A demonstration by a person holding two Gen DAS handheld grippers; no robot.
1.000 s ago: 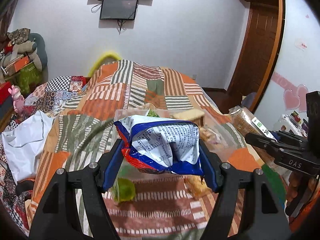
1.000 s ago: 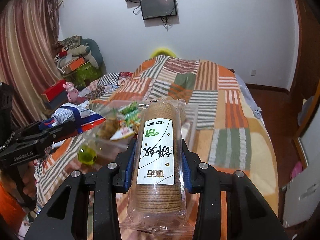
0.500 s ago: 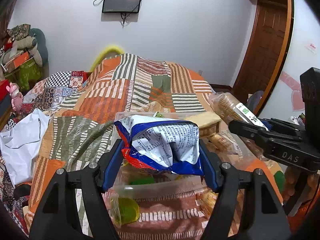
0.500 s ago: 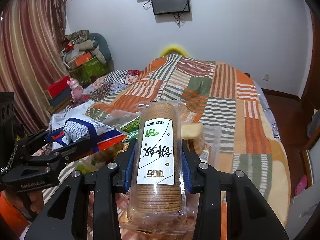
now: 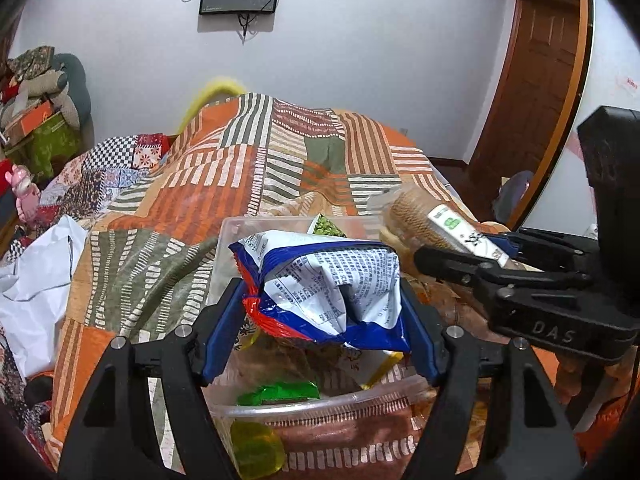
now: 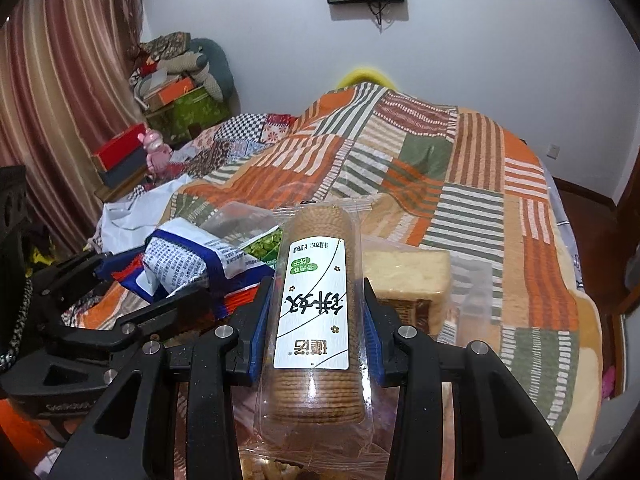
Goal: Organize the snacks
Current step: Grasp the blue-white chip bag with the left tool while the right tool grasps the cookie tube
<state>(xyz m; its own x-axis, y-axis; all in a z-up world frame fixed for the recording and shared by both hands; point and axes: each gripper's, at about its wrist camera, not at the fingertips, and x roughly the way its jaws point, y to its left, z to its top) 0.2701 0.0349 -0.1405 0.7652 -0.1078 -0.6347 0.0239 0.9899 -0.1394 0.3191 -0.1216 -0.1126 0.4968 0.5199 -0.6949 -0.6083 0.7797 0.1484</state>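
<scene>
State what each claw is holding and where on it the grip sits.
Left claw, jaws opening: blue-and-white snack bag, still pinched across its crumpled sides. Right claw: clear-wrapped biscuit sleeve, clamped on its long sides near mid-length.

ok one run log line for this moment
left tongs: opening, chip bag between pads | right tongs: shut on biscuit sleeve | both over clear bin

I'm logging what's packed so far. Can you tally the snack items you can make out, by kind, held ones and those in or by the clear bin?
Crinkled bags: 1, blue, white and red bag, in the left gripper
Biscuit sleeves: 1, in the right gripper
Green pea packs: 1
Cake slices: 1
Green wrappers: 1
Yellow-green jellies: 1
Total: 6; others in the bin are unclear.
</scene>
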